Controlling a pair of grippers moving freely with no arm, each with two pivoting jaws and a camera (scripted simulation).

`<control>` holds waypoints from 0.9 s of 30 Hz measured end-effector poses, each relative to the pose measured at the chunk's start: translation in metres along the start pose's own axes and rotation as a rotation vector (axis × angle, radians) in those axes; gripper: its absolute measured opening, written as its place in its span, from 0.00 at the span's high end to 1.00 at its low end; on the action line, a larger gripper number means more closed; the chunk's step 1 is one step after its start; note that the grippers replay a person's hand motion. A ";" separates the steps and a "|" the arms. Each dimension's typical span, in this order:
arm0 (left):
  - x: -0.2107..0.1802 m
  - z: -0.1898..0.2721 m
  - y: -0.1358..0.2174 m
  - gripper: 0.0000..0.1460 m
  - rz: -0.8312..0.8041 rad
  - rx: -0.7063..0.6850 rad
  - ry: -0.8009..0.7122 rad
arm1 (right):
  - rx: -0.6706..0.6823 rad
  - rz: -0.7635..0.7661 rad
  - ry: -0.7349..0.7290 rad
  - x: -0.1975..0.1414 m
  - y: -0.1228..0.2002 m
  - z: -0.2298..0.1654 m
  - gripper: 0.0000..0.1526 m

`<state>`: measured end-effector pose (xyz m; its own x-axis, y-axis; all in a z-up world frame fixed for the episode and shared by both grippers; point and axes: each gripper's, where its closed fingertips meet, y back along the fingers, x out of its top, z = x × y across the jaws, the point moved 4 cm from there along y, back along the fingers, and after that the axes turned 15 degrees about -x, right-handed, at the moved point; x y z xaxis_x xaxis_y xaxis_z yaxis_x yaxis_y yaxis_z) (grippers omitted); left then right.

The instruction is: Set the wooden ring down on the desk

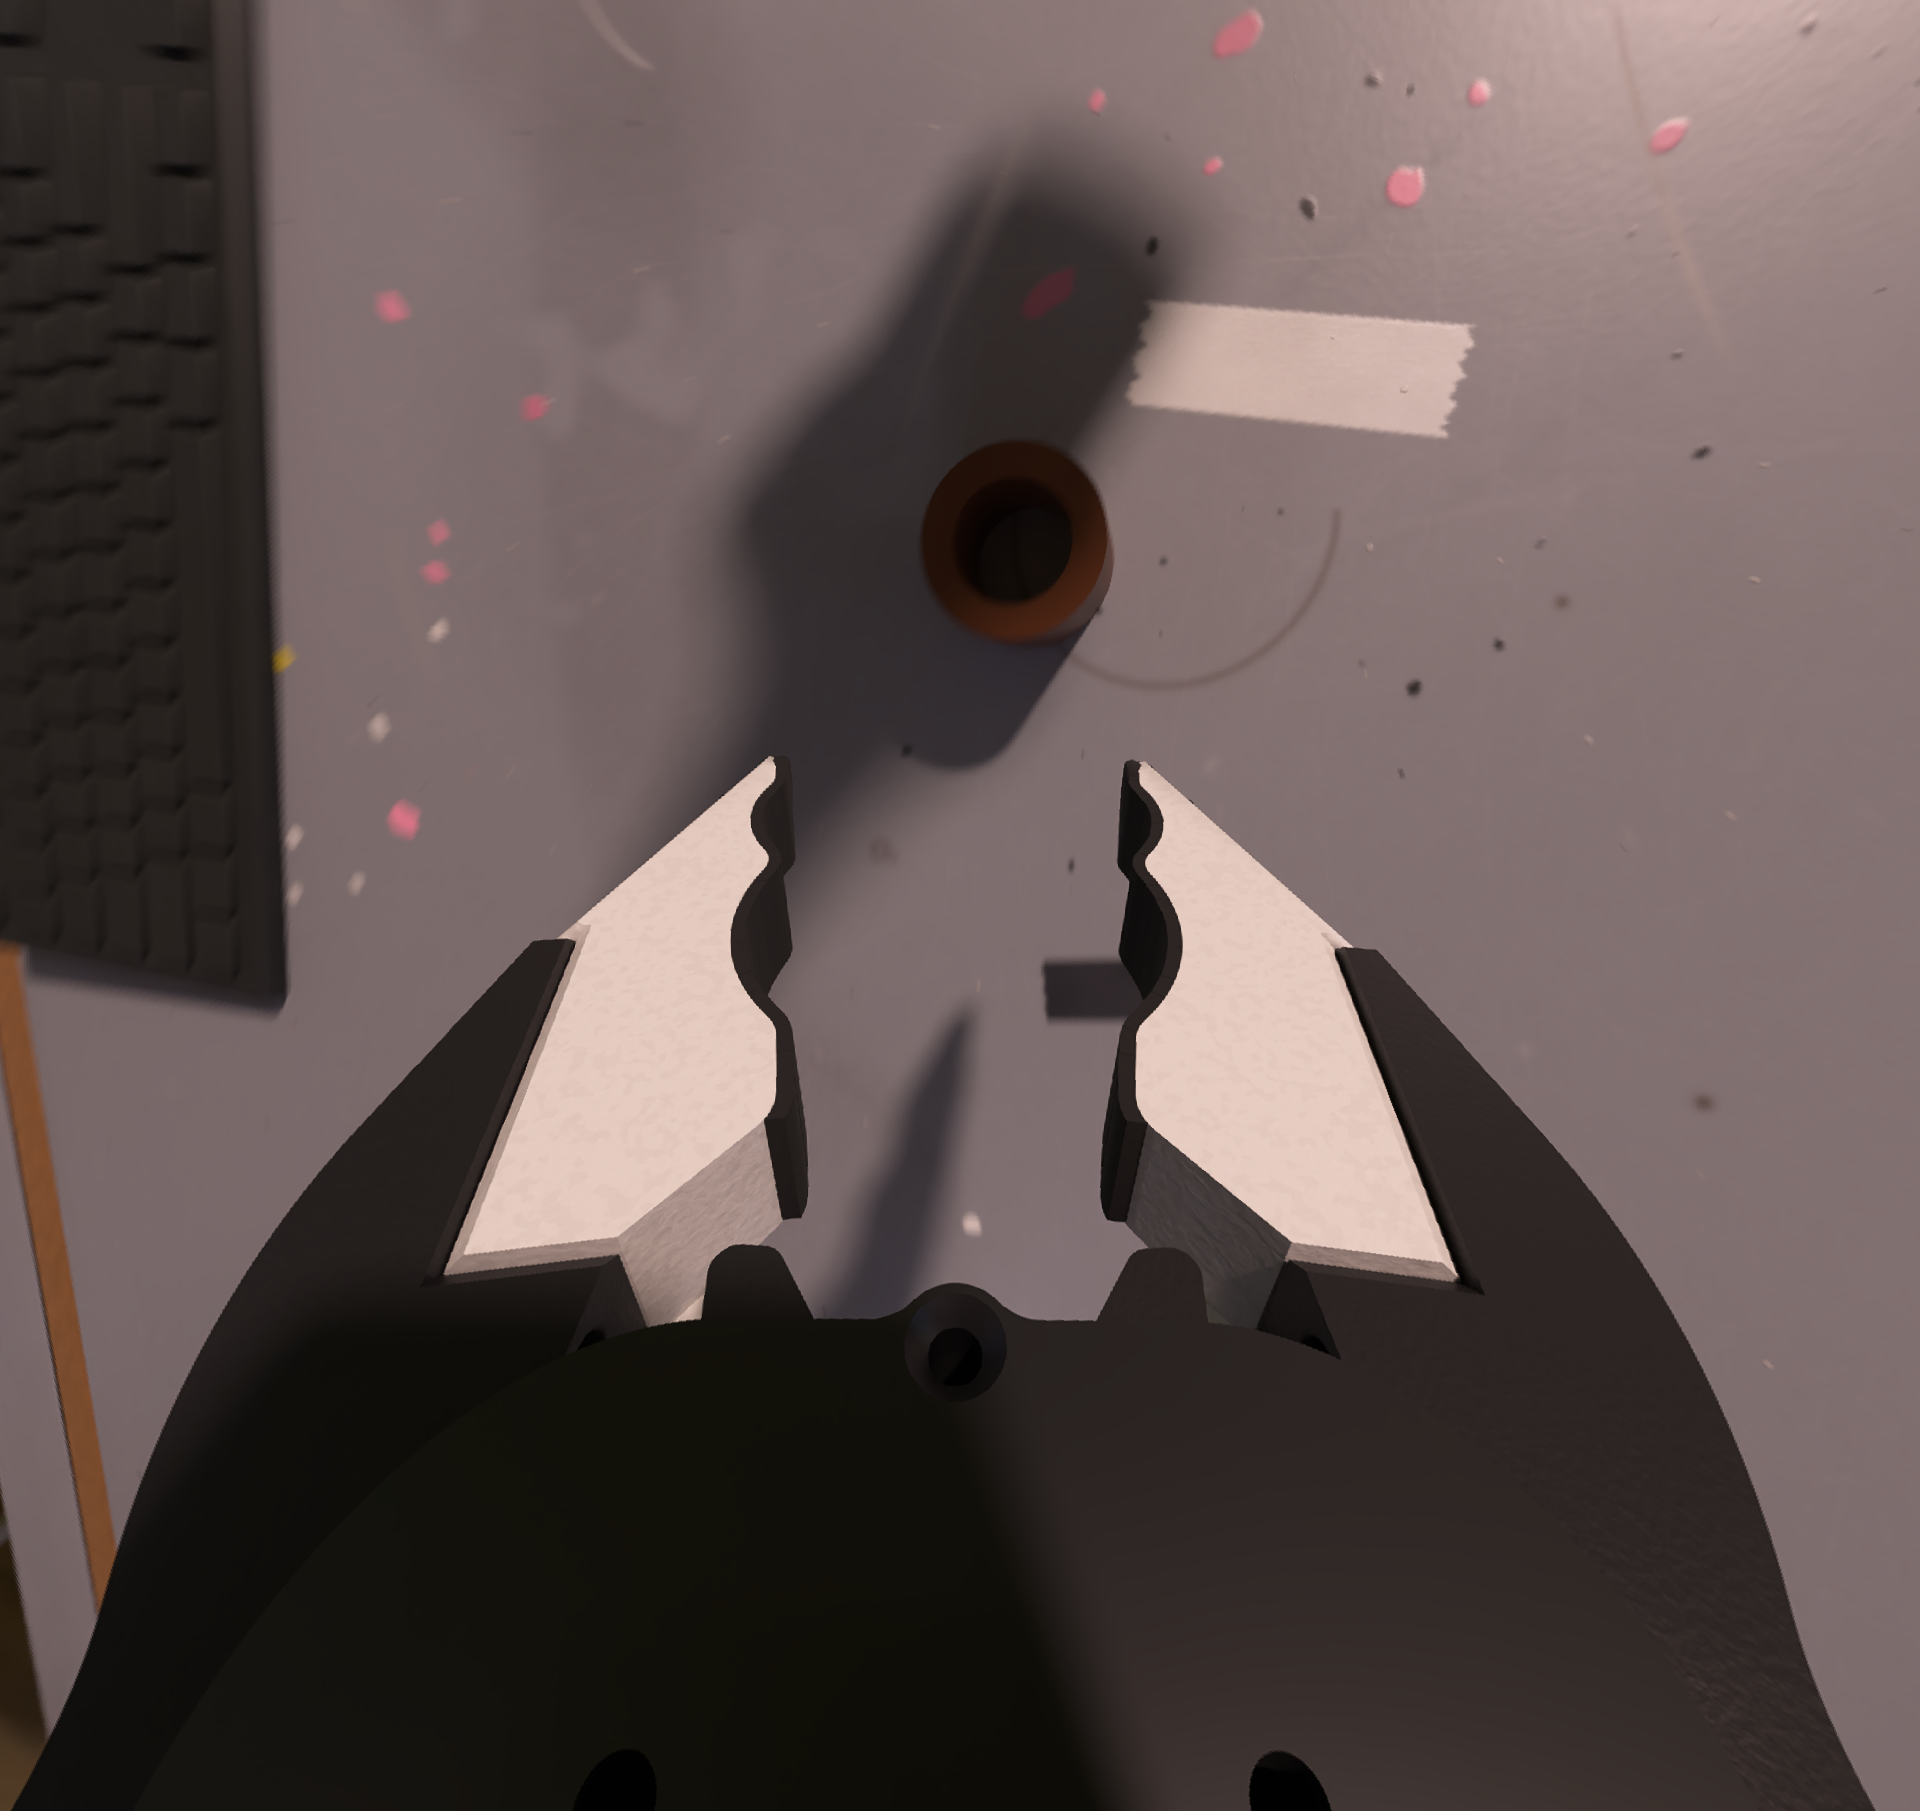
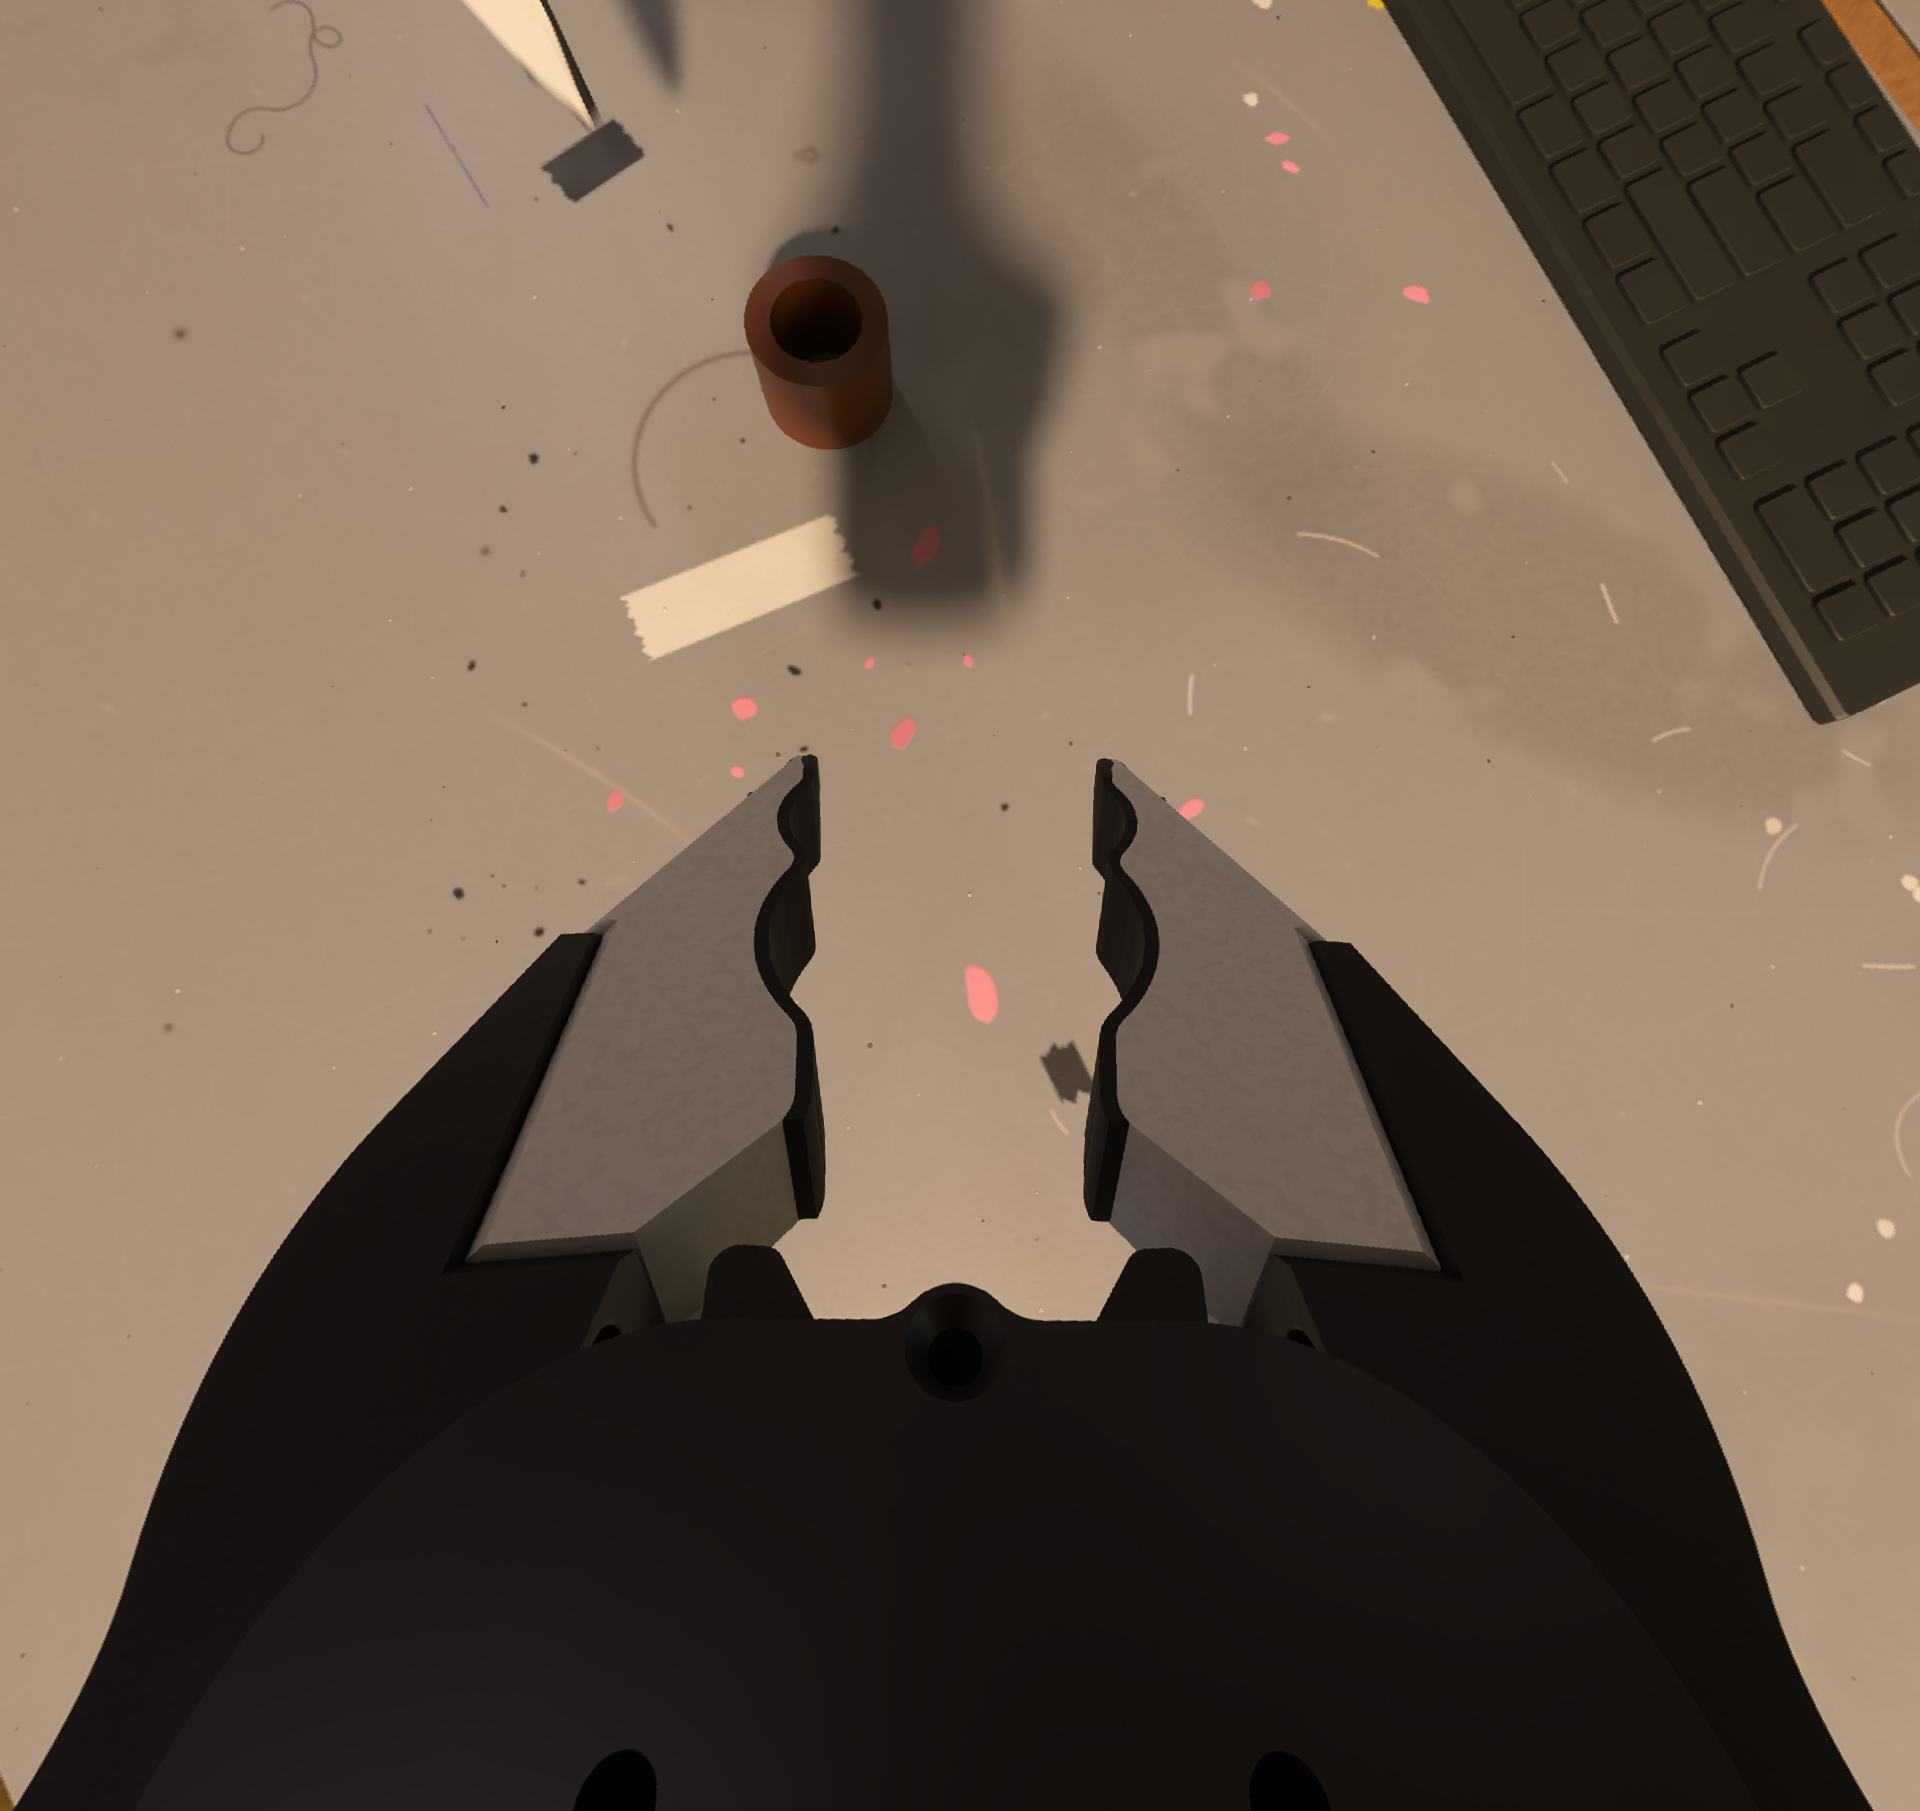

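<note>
On the paint-flecked grey desk (image 1: 1558, 826), beyond both spread, empty grippers (image 1: 954, 774) (image 2: 954, 769), stands the brown wooden ring (image 1: 1016, 540) (image 2: 821, 353), upright and untouched.

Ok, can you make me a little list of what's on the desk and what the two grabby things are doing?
wooden ring: brown, standing upright on the desk, hole facing up, nothing touching it
left gripper: fingers open, empty, apart from the ring
right gripper: fingers open, empty, apart from the ring
keyboard: dark, at the desk's edge
white tape strip: flat on the desk beside the ring
desk: speckled with pink and black spots
</note>
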<state>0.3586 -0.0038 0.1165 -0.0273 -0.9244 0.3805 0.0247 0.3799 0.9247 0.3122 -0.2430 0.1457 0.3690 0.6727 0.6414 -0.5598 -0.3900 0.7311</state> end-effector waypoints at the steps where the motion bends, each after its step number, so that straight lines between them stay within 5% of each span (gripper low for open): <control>1: -0.008 0.003 0.017 0.57 0.046 0.025 0.019 | 0.001 -0.003 0.001 0.000 -0.001 0.000 0.65; 6: -0.084 0.006 0.100 0.56 0.134 0.225 0.187 | 0.010 -0.027 0.023 0.002 -0.007 -0.005 0.65; 10: -0.171 0.002 0.132 0.56 0.083 0.355 0.374 | 0.004 -0.042 0.046 0.005 -0.008 -0.009 0.65; 16: -0.242 0.014 0.133 0.57 0.036 0.304 0.493 | 0.023 -0.050 0.070 0.009 -0.012 -0.017 0.65; 27: -0.268 0.011 0.091 0.57 -0.187 0.206 0.415 | 0.041 -0.059 0.082 0.010 -0.015 -0.022 0.65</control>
<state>0.3570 0.2790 0.0985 0.3890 -0.8971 0.2095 -0.1412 0.1666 0.9759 0.3081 -0.2166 0.1364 0.3373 0.7437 0.5772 -0.5075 -0.3728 0.7768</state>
